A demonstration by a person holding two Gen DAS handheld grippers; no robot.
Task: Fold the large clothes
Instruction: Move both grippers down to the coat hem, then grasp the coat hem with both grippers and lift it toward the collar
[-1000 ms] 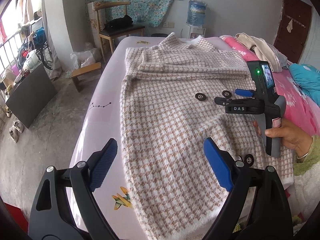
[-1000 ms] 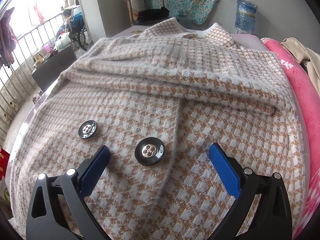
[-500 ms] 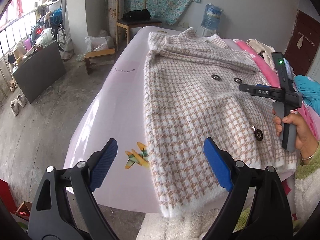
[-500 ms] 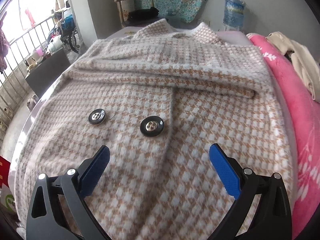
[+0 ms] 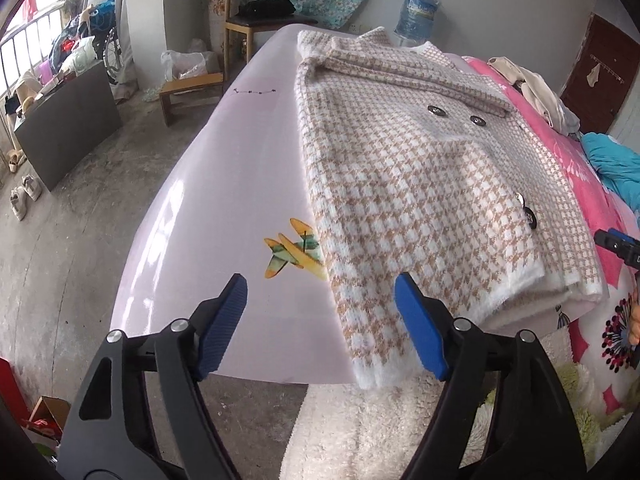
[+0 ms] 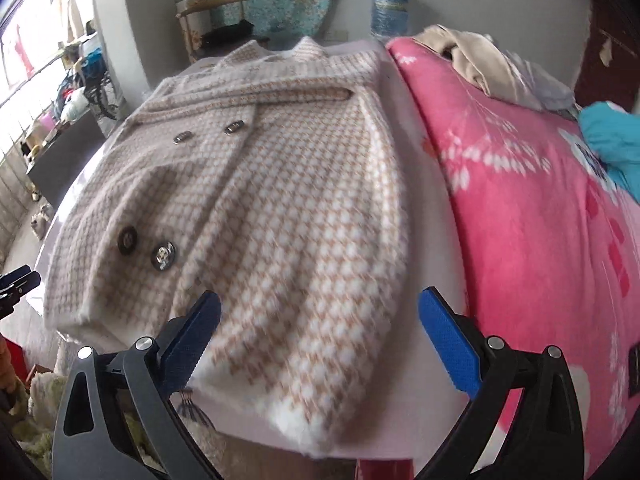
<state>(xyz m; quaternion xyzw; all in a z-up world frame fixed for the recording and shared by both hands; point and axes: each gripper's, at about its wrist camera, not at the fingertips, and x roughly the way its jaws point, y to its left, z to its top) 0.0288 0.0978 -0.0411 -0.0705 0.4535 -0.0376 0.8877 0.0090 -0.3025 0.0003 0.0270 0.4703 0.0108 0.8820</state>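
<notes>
A beige-and-white houndstooth coat [image 5: 420, 168] with dark buttons lies flat on the pale pink bed sheet [image 5: 240, 184], sleeves folded across its chest. It also shows in the right wrist view [image 6: 288, 184]. My left gripper [image 5: 320, 320] is open and empty, hovering just off the coat's near left hem corner. My right gripper [image 6: 320, 340] is open and empty, hovering over the coat's near right hem. The right gripper's tip shows at the right edge of the left wrist view [image 5: 618, 244].
A pink floral blanket [image 6: 540, 208] lies to the right of the coat, with beige clothes [image 6: 472, 60] and a teal cloth [image 6: 612, 136] on it. A white fluffy rug [image 5: 380, 432] lies at the bed's foot. A wooden chair [image 5: 256, 20] and water bottle [image 5: 416, 12] stand beyond.
Both grippers have pulled back from above the coat's middle to its near hem edge. Both stay open and empty. The coat has not moved.
</notes>
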